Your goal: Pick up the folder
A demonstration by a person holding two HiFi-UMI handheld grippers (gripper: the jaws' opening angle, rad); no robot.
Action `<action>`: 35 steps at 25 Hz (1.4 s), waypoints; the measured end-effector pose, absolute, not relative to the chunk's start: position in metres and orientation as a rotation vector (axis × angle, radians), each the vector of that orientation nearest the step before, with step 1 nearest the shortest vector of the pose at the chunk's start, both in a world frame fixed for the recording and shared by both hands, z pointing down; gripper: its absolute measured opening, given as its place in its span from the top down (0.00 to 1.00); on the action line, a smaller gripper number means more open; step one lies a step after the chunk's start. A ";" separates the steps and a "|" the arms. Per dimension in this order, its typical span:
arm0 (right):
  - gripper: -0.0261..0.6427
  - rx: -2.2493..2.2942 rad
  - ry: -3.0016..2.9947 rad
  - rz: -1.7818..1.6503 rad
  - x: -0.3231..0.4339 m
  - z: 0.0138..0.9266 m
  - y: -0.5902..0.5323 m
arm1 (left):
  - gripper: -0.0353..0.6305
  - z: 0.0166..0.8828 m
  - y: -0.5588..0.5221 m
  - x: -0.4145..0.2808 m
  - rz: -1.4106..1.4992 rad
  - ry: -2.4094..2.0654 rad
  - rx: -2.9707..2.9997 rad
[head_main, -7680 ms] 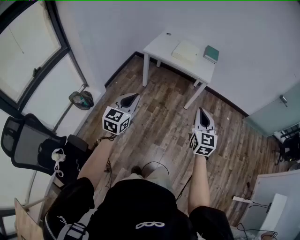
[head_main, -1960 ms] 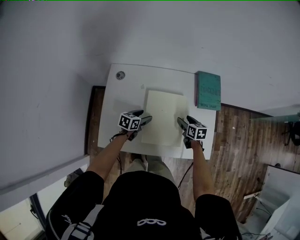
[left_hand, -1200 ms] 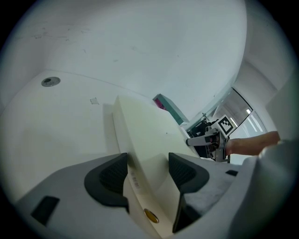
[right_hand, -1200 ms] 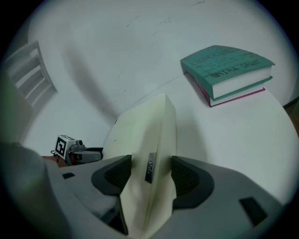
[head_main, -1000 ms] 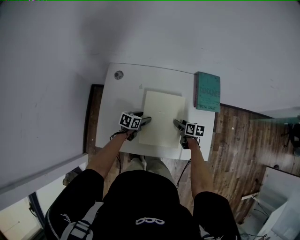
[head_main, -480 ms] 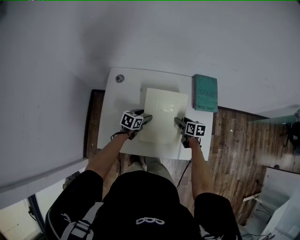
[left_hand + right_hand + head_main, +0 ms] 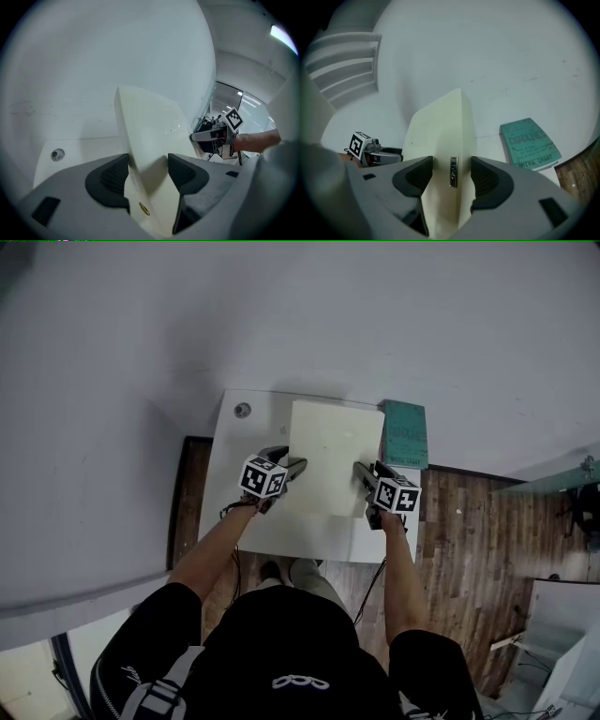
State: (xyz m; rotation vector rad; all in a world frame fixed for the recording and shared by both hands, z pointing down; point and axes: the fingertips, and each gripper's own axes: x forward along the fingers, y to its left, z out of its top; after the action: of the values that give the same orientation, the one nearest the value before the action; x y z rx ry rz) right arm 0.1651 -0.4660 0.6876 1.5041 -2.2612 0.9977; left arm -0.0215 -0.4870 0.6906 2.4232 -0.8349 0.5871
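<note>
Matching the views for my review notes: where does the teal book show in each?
Head view: teal book just right of the folder, above centre.
Left gripper view: not in it.
Right gripper view: right side, flat beside the folder.
Shared landmark: the cream folder, in all three views.

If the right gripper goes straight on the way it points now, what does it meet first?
The folder, held between its fingers, fills that line. Beyond it comes probably the white wall; the book lies off to the right. Depth is unclear.
</note>
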 end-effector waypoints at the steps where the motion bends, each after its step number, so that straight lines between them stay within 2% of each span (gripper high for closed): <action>1: 0.56 1.520 -2.273 0.976 0.165 0.678 -0.467 | 0.55 0.681 -0.488 -0.022 0.577 -0.843 2.442; 17: 0.56 1.650 -2.435 0.691 0.166 0.548 -0.466 | 0.55 0.554 -0.492 -0.020 0.416 -0.946 2.674; 35: 0.56 1.676 -2.448 0.570 0.134 0.517 -0.412 | 0.55 0.524 -0.444 -0.051 0.392 -0.955 2.755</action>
State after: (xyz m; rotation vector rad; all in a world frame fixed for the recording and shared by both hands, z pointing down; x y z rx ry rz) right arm 0.1336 -0.4122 0.5174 1.6756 -2.4483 0.5702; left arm -0.0515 -0.4442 0.5239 2.7555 -0.9553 0.3918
